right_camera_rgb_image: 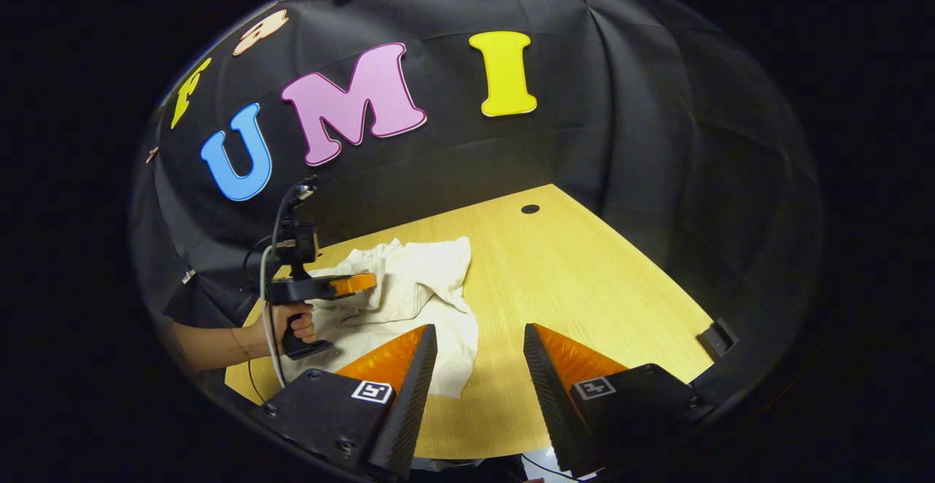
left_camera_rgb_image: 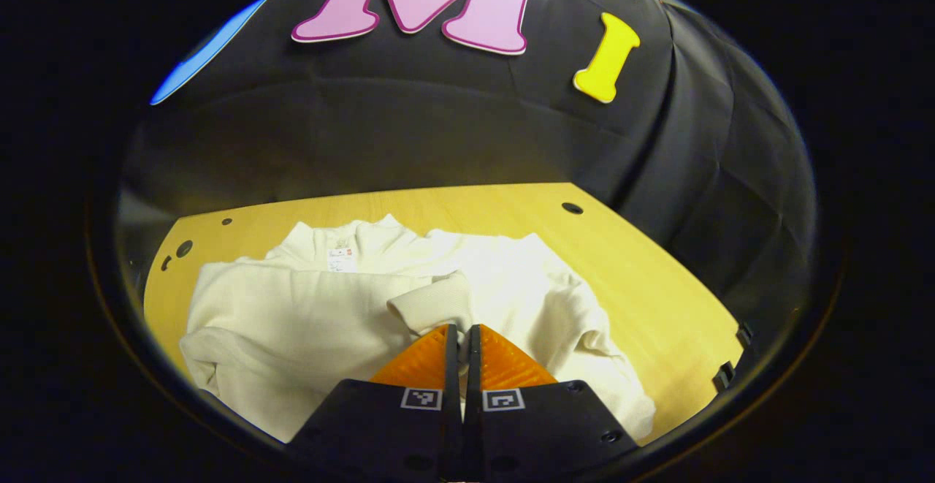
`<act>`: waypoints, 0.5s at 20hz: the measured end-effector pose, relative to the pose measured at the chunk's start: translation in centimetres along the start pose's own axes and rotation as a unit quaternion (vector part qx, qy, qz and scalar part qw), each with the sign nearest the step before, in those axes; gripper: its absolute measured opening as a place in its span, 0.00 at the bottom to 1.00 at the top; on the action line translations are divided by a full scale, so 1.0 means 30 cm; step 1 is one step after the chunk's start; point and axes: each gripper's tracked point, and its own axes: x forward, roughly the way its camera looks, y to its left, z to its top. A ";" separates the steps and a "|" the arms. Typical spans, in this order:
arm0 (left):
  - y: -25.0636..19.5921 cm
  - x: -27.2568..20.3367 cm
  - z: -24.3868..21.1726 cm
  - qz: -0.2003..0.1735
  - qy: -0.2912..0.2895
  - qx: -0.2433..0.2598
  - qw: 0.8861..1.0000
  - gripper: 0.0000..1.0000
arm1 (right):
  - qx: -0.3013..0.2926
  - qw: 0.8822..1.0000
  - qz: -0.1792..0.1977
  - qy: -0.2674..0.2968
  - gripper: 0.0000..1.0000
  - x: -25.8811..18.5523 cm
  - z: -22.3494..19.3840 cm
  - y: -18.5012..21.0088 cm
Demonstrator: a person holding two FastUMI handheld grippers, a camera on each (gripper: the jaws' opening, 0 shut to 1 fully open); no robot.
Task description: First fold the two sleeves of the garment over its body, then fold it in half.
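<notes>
1. Clenched jaws marked the left gripper [left_camera_rgb_image: 462, 331] at 6 o'clock in the left gripper view, its two fingers pressed together on a fold of sleeve cuff [left_camera_rgb_image: 431, 306] from the cream-white knitted long-sleeved garment [left_camera_rgb_image: 307, 322].
2. That garment lay spread on the pale yellow wooden tabletop [left_camera_rgb_image: 657, 286], its collar toward 12 o'clock near the black cloth wall [left_camera_rgb_image: 438, 132], with one sleeve drawn across the body toward 9 o'clock and rumpled cloth bunched at 4 o'clock.
3. A small white label [left_camera_rgb_image: 341, 258] sat just inside the collar, at about 11 o'clock from the gripper tips.
4. In the right gripper view, a person's hand [right_camera_rgb_image: 298, 326] at 8 o'clock held the left gripper [right_camera_rgb_image: 363, 282] by its dark handle, the tips lying level above the garment [right_camera_rgb_image: 424, 286] and touching its cloth; a white cable [right_camera_rgb_image: 267, 322] ran down beside the handle.
5. The garment there lay at 9 to 10 o'clock on the tabletop [right_camera_rgb_image: 584, 278], rumpled, with one edge hanging toward 6 o'clock.
6. Released and spread wide, the right gripper [right_camera_rgb_image: 480, 329] stood at 6 o'clock, grasping nothing, with bare wood between its fingers and the garment's edge just beside the finger on the 7 o'clock side.
</notes>
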 end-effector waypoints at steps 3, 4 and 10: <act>0.016 0.029 -0.033 0.030 0.007 0.020 0.999 0.06 | 0.000 1.000 0.009 0.008 0.75 -0.002 -0.013 0.027; 0.010 0.035 -0.038 0.034 0.008 0.027 0.999 0.06 | -0.002 1.000 0.012 0.008 0.75 -0.003 -0.013 0.037; 0.013 -0.038 -0.039 0.054 0.009 0.048 0.997 0.36 | -0.026 0.999 0.037 0.020 0.76 0.025 -0.013 0.105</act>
